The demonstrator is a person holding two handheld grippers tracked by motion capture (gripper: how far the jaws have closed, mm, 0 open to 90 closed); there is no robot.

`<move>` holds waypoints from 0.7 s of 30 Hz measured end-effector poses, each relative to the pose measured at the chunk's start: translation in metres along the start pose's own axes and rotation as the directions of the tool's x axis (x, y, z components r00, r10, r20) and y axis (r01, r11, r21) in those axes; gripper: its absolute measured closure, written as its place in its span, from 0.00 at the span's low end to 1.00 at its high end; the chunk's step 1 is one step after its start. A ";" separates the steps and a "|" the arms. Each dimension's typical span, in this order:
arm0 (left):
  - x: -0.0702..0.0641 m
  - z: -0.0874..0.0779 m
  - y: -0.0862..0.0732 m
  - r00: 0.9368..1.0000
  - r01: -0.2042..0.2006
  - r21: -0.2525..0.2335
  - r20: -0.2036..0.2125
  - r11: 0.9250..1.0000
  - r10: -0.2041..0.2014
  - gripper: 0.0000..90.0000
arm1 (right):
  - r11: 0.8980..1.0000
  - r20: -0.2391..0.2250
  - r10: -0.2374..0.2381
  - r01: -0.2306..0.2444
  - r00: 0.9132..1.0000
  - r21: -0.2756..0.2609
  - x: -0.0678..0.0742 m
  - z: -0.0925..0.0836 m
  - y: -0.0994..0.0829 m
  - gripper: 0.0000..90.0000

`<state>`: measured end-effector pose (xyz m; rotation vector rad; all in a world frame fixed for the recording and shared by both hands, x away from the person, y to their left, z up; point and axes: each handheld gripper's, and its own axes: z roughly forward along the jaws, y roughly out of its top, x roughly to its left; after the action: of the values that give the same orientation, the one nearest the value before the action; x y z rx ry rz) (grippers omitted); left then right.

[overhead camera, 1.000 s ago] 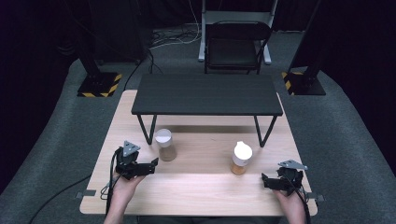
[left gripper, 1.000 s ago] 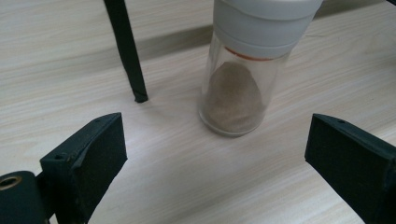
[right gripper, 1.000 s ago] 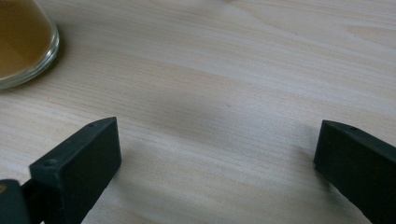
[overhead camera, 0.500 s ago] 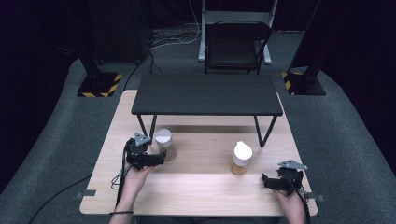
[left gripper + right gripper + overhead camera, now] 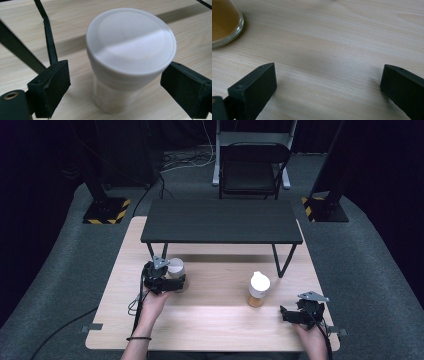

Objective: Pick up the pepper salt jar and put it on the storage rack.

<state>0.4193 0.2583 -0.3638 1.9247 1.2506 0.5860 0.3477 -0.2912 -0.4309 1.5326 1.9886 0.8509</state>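
Now, left gripper (image 5: 179, 283): jaws have just been closing around the white-lidded jar (image 5: 125, 62), a gap showing at each pad.
Jar's place: near the black shelf (image 5: 222, 220).
Risk: uneven contact could tip it.
Right gripper (image 5: 328, 87): wide open, empty.

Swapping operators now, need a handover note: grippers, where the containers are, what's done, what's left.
Left gripper: jaws on either side of the white-lidded container, just been closing, small gaps still show at both pads, so no grip yet.
Right gripper: open, nothing between the jaws, low over the wooden table near its right front corner.
Second container, white cap with amber contents, stands right of centre, untouched.
Done: left approach. Left: probably close on the container and lift it.
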 end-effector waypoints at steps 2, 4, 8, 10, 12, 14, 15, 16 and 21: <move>-0.001 0.005 0.002 1.000 0.002 0.004 0.005 1.000 -0.002 0.13 | 1.000 0.000 -0.001 0.001 1.000 0.000 0.000 0.000 0.000 0.00; -0.001 0.007 0.003 1.000 -0.001 0.005 0.006 1.000 0.001 0.15 | 1.000 0.000 -0.001 0.001 1.000 0.000 0.000 0.000 0.000 0.00; -0.003 0.012 0.003 1.000 0.017 -0.020 0.005 1.000 -0.017 0.25 | 1.000 0.000 -0.001 0.001 1.000 0.000 0.000 0.000 0.000 0.00; -0.005 0.014 0.005 1.000 0.013 -0.023 0.001 1.000 -0.013 0.28 | 1.000 -0.001 -0.002 0.002 1.000 0.000 0.000 0.000 0.000 0.00; -0.007 0.015 0.006 1.000 0.010 -0.022 -0.002 1.000 -0.011 0.32 | 1.000 -0.002 -0.002 0.002 1.000 0.000 0.000 0.000 0.000 0.00; -0.009 0.016 0.006 1.000 0.012 -0.025 -0.016 1.000 -0.012 0.34 | 1.000 -0.002 -0.002 0.002 1.000 0.000 -0.001 0.000 0.000 0.00; -0.009 0.016 0.004 1.000 0.019 -0.031 -0.016 0.999 -0.020 0.36 | 1.000 -0.002 -0.002 0.002 1.000 0.000 -0.001 0.000 0.000 0.00; -0.010 0.016 0.004 1.000 0.024 -0.033 -0.017 0.999 -0.025 0.37 | 1.000 -0.002 -0.002 0.002 1.000 0.000 -0.001 0.000 0.000 0.00; -0.010 0.016 0.008 0.999 0.025 -0.018 -0.021 1.000 -0.025 0.37 | 1.000 -0.002 -0.002 0.002 1.000 0.000 -0.001 0.000 0.000 0.00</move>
<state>0.4305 0.2416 -0.3671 1.8901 1.2770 0.6034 0.3482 -0.2917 -0.4310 1.5300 1.9912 0.8519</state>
